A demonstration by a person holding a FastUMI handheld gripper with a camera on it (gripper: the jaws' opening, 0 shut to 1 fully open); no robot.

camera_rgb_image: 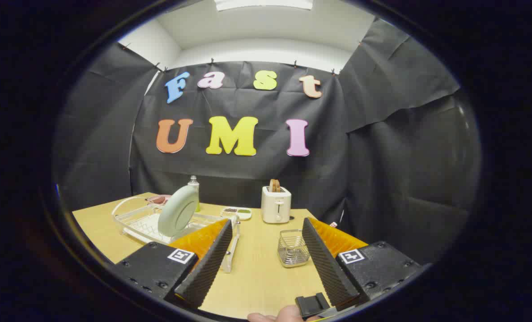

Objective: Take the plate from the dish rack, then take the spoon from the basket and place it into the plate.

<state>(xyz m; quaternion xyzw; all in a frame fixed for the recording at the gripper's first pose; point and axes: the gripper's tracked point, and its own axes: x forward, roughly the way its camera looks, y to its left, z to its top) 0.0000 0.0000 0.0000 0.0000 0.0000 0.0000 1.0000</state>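
On pale wood-grain tabletop [257, 268], at about 11 o'clock from the fingers: clear plastic dish rack [134, 221] with round pale-green plate [178, 211] standing on edge, tilted back. Small wire-mesh basket [292, 248] just ahead, at 1 o'clock, beside the right finger; spoon inside not discernible. Gripper [266, 257] spread wide, holding nothing, bare table between the fingers. Part of a hand [277, 315] at 6 o'clock, below the fingers.

Judged step: the first one, plate not yet taken. Next move likely calls for a swing toward 11 o'clock and a pinch on the upper rim of the plate, lifting clear of the rack wires.

Beyond, at 12 o'clock: white toaster [276, 205] with bread in the slot; small white dish [236, 212] and a pump bottle [194, 184] behind the rack. Black cloth booth walls, white ceiling with a light panel.
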